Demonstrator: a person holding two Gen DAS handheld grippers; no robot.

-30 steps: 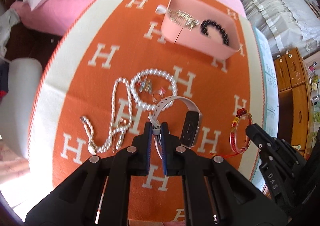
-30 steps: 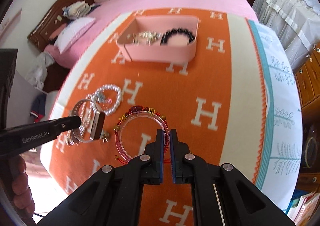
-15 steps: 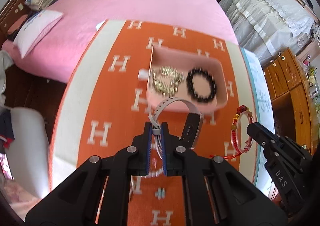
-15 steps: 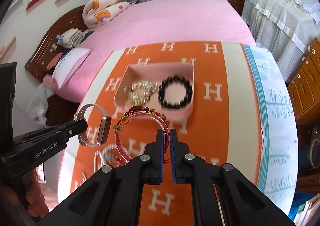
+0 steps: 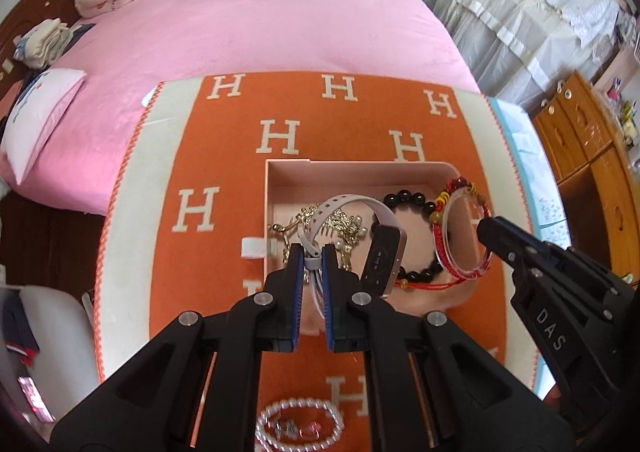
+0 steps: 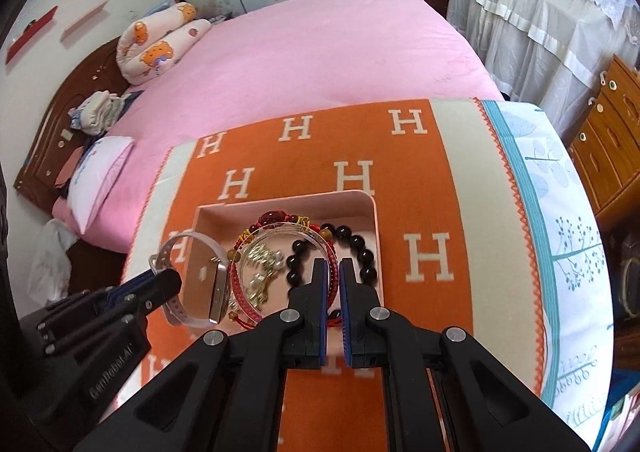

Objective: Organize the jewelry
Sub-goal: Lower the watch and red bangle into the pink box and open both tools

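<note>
Orange "H" blanket point(image 5: 200, 156), "DAS" right gripper point(image 5: 486, 226), "GenRobot.AI" left gripper point(image 6: 170, 280)

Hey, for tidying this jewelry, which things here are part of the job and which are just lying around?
Part of the job:
- smart band, in left tongs
- red bracelet, in right tongs
- pink box
- black bead bracelet
- gold chain
- pearl strand

Lying about:
- orange blanket
- pillow
- rolled quilt
- dresser
</note>
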